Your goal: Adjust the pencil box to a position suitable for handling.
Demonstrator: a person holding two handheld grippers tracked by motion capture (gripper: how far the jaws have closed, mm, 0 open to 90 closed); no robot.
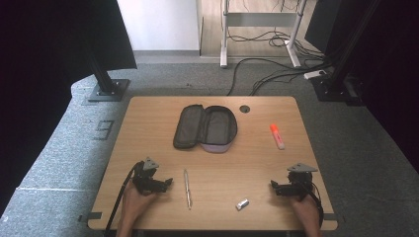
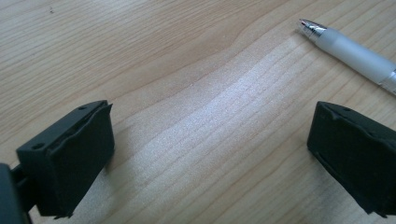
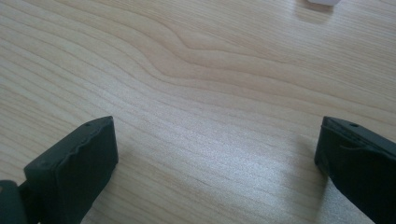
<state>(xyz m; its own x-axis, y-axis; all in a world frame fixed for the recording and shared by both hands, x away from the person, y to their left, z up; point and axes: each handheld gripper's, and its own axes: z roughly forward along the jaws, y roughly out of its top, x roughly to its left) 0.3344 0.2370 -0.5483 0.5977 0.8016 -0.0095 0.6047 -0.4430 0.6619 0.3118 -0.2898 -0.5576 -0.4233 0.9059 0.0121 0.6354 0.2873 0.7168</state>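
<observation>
Pen point(image 1: 187, 188) lies loose at lower centre, just right of my left gripper point(image 1: 167, 183); both it and right gripper point(image 1: 272, 184) stand spread, empty. Risk: a jaw nudging the round barrel rolls it away.

On the surface point(image 1: 148, 118), the open pencil case point(image 1: 205, 127) lies toward the far edge, with the highlighter point(image 1: 277, 137) well to its right. Nearer the person, the pen point(image 1: 187, 188) lies just right of the left tool point(image 1: 167, 183), and the eraser point(image 1: 241, 204) sits between the pen and the right tool point(image 1: 273, 186).
</observation>
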